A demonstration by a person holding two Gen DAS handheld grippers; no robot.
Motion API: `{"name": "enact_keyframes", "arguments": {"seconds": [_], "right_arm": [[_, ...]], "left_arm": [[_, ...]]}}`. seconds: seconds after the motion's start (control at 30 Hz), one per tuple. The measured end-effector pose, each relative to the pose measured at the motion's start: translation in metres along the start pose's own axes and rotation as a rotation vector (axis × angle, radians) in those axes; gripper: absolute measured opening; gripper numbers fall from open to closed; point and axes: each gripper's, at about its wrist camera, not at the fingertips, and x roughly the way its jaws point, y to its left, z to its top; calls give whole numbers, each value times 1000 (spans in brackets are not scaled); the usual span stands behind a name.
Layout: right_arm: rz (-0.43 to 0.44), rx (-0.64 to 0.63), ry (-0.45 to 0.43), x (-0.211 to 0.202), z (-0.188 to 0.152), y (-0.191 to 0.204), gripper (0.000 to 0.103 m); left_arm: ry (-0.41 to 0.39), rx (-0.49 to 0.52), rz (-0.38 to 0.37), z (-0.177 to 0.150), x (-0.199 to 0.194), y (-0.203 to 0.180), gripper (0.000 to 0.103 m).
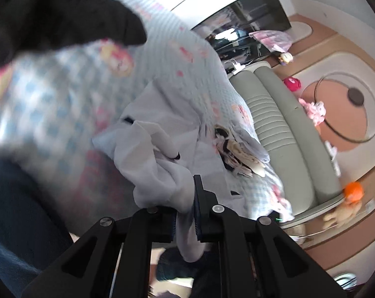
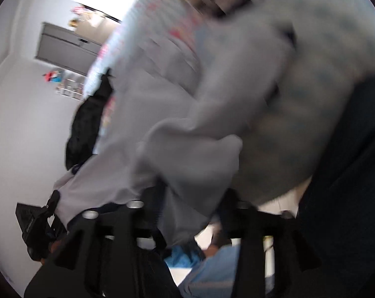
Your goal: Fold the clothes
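Up close, the left gripper (image 1: 185,213) has its black jaws nearly together, pinching a fold of the pale grey-white thin fabric garment (image 1: 160,173), which bunches up just beyond the fingers and hangs down between them. Further out, the garment spreads over a light blue checked blanket with pink cartoon prints (image 1: 71,104), which covers the seat of a pale green ribbed leather sofa (image 1: 281,129). A black cloth (image 1: 51,17) lies at the far left on the blanket. A small pile of patterned dark-and-cream clothing (image 1: 234,154) sits to the right of the garment. On the floor right of the sofa are an orange ball (image 1: 353,190) and pink soft toys (image 1: 314,109).

The right gripper (image 2: 192,213) is blurred; its jaws stand about halfway apart with the same grey-white garment (image 2: 187,149) draped across and between them, but whether the pads press on it I cannot tell. No containers are visible.
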Motion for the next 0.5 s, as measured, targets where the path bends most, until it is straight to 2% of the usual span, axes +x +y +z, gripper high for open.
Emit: {"name": "enact_keyframes", "arguments": {"seconds": [0.03, 0.07, 0.1, 0.17, 0.2, 0.27, 0.33, 0.4, 0.43, 0.47, 0.5], "right_arm": [[-5, 7, 5, 7, 1, -2, 54], [-9, 13, 9, 15, 3, -4, 55], [-14, 20, 14, 22, 4, -6, 55], [-13, 14, 14, 29, 7, -3, 57], [-7, 1, 10, 29, 8, 2, 56], [39, -56, -6, 24, 5, 15, 36], [62, -108, -33, 17, 3, 27, 36], [25, -127, -24, 21, 3, 29, 37], [-7, -127, -6, 28, 4, 26, 42], [-34, -124, 10, 34, 5, 24, 41], [-35, -112, 9, 39, 5, 19, 38]], "left_arm": [[22, -18, -11, -4, 6, 7, 15], [30, -27, 16, -6, 11, 12, 23], [37, -36, 45, -9, 16, 17, 42], [83, -55, 97, -20, 37, 27, 56], [110, -56, 117, -25, 47, 30, 56], [148, -40, 192, -34, 66, 32, 56], [149, -11, 228, -37, 75, 29, 56], [156, -5, 235, -37, 79, 28, 53], [159, -6, 235, -36, 78, 27, 48], [162, -7, 235, -34, 78, 26, 26], [150, 0, 227, -31, 75, 23, 16]]}}
